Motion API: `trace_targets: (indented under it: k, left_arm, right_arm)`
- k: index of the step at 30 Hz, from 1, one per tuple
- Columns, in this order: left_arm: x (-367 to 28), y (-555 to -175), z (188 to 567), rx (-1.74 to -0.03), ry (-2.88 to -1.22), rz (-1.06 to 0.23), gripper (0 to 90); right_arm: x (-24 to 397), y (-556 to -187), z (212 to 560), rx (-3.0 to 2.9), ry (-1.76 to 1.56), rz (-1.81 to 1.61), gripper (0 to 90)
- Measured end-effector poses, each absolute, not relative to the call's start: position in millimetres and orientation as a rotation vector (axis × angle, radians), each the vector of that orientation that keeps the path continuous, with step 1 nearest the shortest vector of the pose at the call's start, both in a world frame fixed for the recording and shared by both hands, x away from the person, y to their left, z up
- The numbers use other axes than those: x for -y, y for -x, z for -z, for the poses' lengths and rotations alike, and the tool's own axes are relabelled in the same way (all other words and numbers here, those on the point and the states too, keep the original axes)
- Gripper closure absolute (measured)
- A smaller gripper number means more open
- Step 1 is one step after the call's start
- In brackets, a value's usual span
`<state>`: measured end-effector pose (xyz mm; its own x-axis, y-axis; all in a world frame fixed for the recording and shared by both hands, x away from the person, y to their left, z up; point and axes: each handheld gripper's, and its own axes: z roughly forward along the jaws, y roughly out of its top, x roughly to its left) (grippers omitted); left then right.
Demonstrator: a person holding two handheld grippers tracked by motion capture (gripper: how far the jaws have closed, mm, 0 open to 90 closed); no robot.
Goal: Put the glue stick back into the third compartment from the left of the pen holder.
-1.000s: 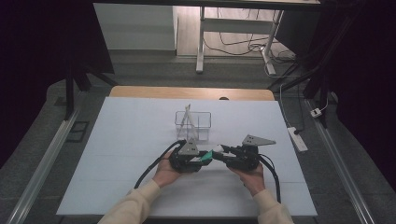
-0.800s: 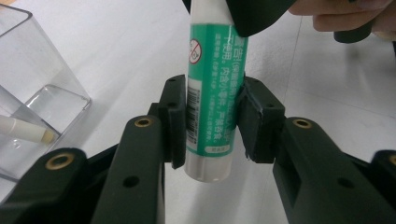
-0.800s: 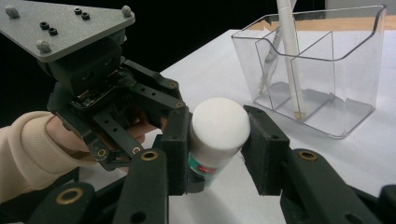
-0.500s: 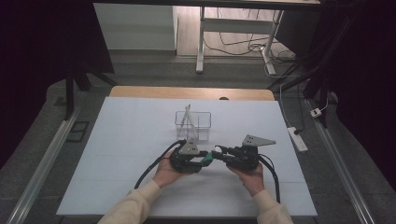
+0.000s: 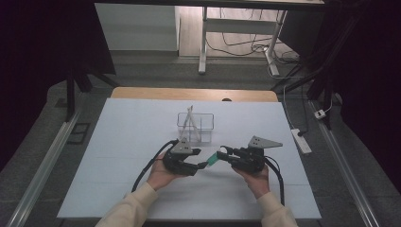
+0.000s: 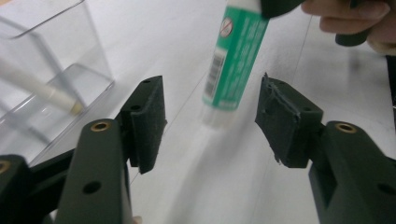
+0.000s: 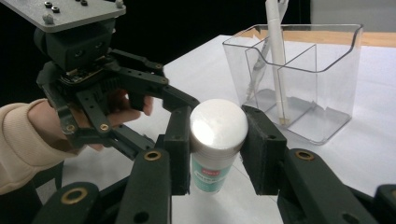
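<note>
My right fingers (image 7: 215, 154) grip the glue stick (image 7: 215, 149) by its white end. My left fingers (image 6: 210, 121) have just been opening, and it hangs between them untouched above the tabletop (image 5: 118, 142). The handover looks done; the clear organizer (image 5: 195, 126) still waits.

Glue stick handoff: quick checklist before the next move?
1. Right gripper clamped on the glue stick near its white cap: ok.
2. Left gripper free of the stick: ok. Its jaws have just been opening, and the stick's lower end sits between the pads with gaps on both sides.
3. Clear organizer upright on the table: ok.
4. White pens already stand in the organizer; a compartment on the right looks empty: ok.
5. Path from the stick to the organizer free of the left gripper: not ok, it sits right beside the stick.
</note>
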<state>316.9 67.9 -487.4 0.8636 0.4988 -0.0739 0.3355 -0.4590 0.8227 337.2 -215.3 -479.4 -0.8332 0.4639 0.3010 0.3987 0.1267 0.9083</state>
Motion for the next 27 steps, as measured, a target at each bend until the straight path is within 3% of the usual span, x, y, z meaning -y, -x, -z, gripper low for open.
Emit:
trace_targets:
  k: [27]
  left_arm:
    - [-156,-288,493,-0.782,-2.088,-0.277,35.3]
  right_arm:
    - [226,-336,470,-2.256,-0.883,-1.815,64.2]
